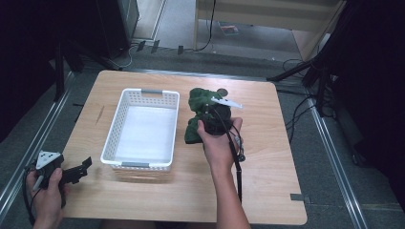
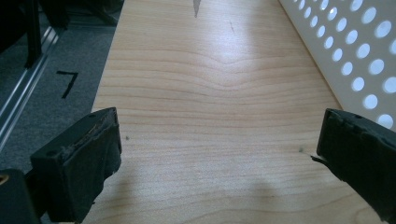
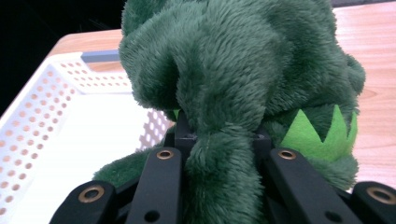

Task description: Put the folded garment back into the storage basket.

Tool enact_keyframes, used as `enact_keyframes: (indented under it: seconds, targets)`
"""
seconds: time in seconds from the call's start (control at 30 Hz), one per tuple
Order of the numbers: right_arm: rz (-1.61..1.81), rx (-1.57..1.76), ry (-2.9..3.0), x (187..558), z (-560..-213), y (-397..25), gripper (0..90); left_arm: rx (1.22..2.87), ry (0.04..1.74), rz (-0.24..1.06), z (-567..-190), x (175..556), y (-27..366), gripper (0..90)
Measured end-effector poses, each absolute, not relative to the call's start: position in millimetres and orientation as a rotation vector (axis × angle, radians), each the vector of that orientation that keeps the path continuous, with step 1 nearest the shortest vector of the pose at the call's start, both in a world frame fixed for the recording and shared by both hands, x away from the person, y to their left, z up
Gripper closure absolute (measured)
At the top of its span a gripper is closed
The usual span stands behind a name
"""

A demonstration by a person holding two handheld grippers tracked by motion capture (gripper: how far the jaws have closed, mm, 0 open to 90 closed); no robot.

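Pale wooden table (image 1: 267, 181) carries a white perforated basket (image 1: 125, 112) and, just right of it, a green plush toy (image 1: 199, 102) with a lime zigzag collar. Right claw (image 3: 223, 140) is clenched on its fur. Left claw (image 2: 219, 154), spread wide, hovers at the table's near-left corner.

Bare tabletop (image 1: 267, 162) right of white basket (image 1: 125, 109), plush toy (image 1: 197, 102) beside its rim.

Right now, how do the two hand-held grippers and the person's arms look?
Both are black. The left hand-held gripper has two blocky padded jaws, a grey three-cornered plate on top and a black cable. The right hand-held gripper has a white-grey plate, brass-ringed holes in its linkage and a dark trailing cable. Forearms are bare, without sleeves.
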State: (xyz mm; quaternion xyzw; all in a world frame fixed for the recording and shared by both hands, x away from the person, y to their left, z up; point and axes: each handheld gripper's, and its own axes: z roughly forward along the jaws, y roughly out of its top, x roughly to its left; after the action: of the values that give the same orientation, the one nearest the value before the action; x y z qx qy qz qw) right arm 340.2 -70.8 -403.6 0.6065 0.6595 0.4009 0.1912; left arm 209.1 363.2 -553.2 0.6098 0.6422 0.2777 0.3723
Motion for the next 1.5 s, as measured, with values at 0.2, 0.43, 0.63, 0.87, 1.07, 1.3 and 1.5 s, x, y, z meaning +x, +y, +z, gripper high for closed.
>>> enact_keyframes:
  seconds: [0.2,0.43,0.63,0.87,1.07,1.3,1.5]
  targets:
    - [1.135,1.683,1.863,342,-394,-57,74.9,1.563,1.643,0.711,-553,210,363,0.7]
    - [1.153,1.678,1.877,343,-391,-43,74.9,1.558,1.644,0.697,-554,210,364,0.7]
    - [1.165,1.673,1.89,344,-390,-30,74.8,1.561,1.647,0.698,-554,210,364,0.7]
    - [1.177,1.649,1.914,346,-390,-15,74.8,1.558,1.647,0.696,-554,210,363,0.7]
    - [1.191,1.671,1.926,346,-390,-7,74.7,1.559,1.647,0.689,-554,210,364,0.7]
    - [1.2,1.651,1.943,347,-390,2,74.6,1.562,1.645,0.686,-554,210,364,0.7]
    - [1.204,1.644,1.958,347,-391,11,74.5,1.562,1.646,0.688,-554,210,364,0.7]
